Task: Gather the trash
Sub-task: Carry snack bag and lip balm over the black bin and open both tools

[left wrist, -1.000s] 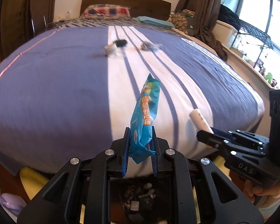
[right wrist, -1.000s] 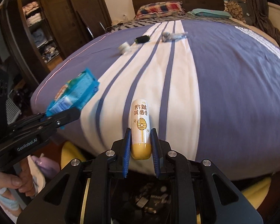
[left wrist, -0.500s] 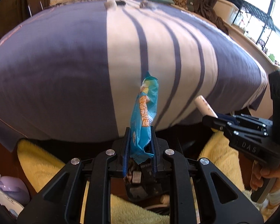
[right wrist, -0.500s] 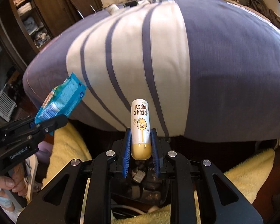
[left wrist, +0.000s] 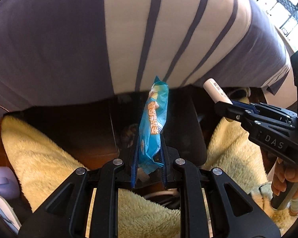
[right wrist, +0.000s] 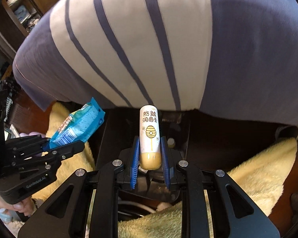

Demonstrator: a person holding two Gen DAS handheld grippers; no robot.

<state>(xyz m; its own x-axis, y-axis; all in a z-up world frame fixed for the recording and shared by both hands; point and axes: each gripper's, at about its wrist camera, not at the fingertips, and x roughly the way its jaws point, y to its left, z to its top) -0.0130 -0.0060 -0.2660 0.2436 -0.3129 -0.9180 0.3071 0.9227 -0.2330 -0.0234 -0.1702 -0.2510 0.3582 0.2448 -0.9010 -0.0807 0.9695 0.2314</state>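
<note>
Moved: both grippers have dropped past the near edge of the bed; a second ago its far end and pillows showed, now only its overhang fills the top of both views.
Bed (left wrist: 69, 39): purple cover, white band with dark stripes, far and above.
Rug (left wrist: 49, 154): yellow, fluffy, lying left and right of a dark gap under the bed edge.
Left gripper (left wrist: 149, 158): blue pads closed on the lower end of the wrapper (left wrist: 153, 119), a blue snack packet standing upright.
Right gripper (right wrist: 150, 156): pads clamped on the tan base of the tube (right wrist: 150, 130), a white lip balm with a beehive print, pointing away.
Left view only: a hand on the right handle; purple object at far left.
Right view only: wooden shelves at far left; wrapper's flat face.
</note>
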